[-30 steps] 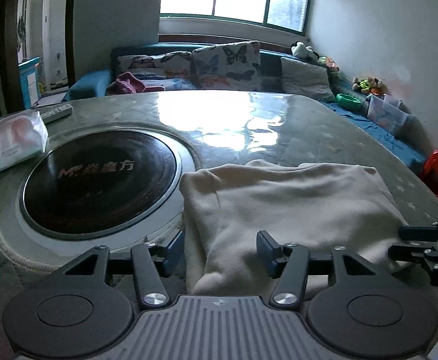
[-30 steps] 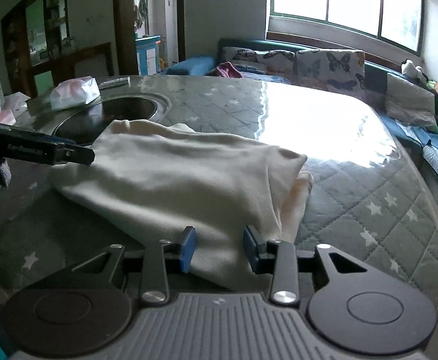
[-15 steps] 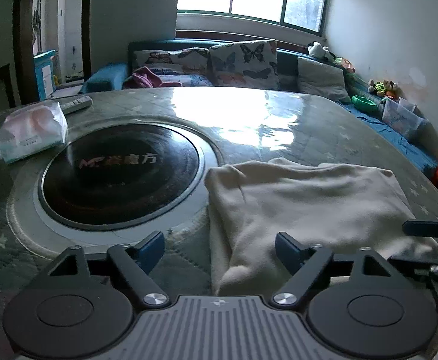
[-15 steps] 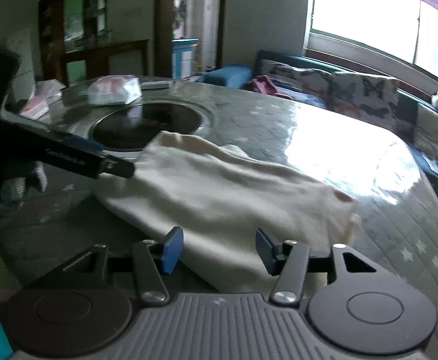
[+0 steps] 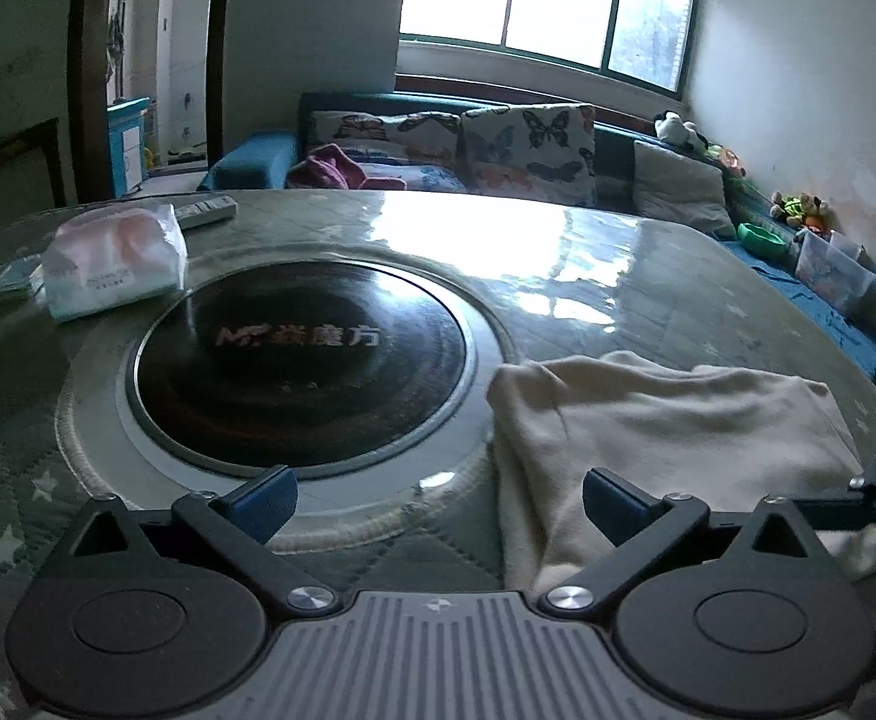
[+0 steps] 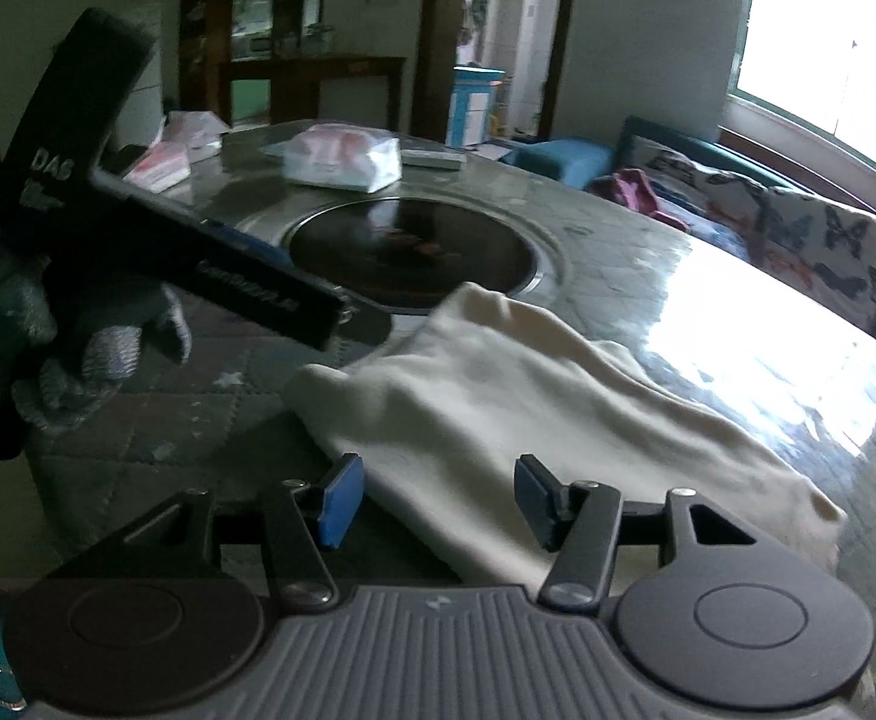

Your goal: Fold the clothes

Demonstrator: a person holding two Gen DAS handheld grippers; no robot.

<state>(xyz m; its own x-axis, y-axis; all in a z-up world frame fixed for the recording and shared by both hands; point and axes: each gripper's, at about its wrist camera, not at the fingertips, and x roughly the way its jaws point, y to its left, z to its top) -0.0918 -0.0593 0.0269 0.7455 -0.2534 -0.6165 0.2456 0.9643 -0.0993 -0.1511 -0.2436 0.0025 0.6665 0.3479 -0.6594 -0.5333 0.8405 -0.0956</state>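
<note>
Both grippers have let go. Left gripper [image 5: 436, 495] has its jaws spread as wide as they go; they have just been opening, and nothing is pinched between them. Only its right-hand pad sits over the near left edge of the cream cloth [image 5: 666, 426]. Right gripper [image 6: 432, 498] has jaws that have also just been opening. The near edge of the cloth lies in the gap between its blue pads, but the pads do not press on it.

The cream cloth is a folded bundle lying flat on the quilted star tabletop [image 5: 12, 396], just beside the round black cooker plate [image 5: 300, 360]. Its long side seems to run from one gripper across to the other, so each gripper is near one end. From the left gripper the cloth lies ahead and to the right. From the right gripper it lies straight ahead, so this one looks better placed for the next pinch.

Farther off sit a pack of tissues [image 5: 115, 261], a remote [image 5: 205, 210] and a blue sofa [image 5: 438, 156] under the window.
</note>
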